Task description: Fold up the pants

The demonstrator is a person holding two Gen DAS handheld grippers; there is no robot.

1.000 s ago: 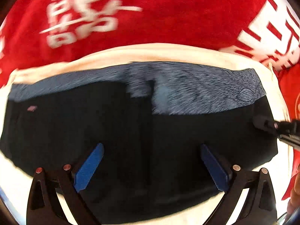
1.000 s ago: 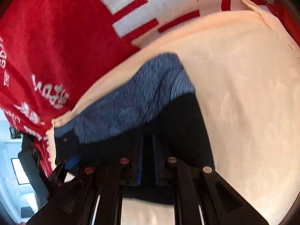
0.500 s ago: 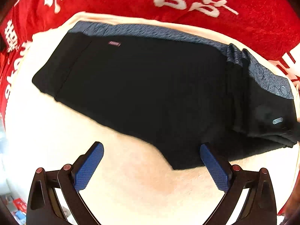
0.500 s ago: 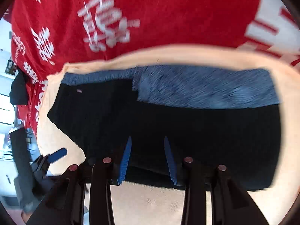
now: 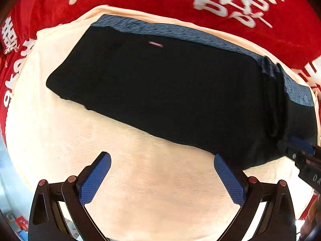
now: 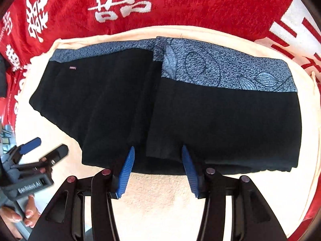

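Lying flat on a cream cloth (image 6: 160, 210), the black pants (image 6: 220, 124) are seen folded over on themselves, with the blue-grey patterned waistband (image 6: 230, 70) running along their far edge. A fold line is visible near the middle of the garment in the right wrist view, where one layer overlaps the other. The cream cloth is spread over a red blanket (image 6: 180, 6) printed with white characters.

The right gripper (image 6: 157, 160) is held at the near edge of the pants, its blue pads (image 6: 126, 168) set just over the hem. Its jaws are opening, and no fabric is pinched between them; the pants lie beneath and beyond the tips rather than in their grasp.

The left gripper (image 5: 161, 167) is spread wide and nothing is held in it. It is positioned over bare cream cloth, just short of the near edge of the pants, with its right-hand pad close to the hem. In the right wrist view the same gripper (image 6: 43, 146) is seen at the left, beside the pants, with fingers of a hand (image 6: 22, 212) below it.
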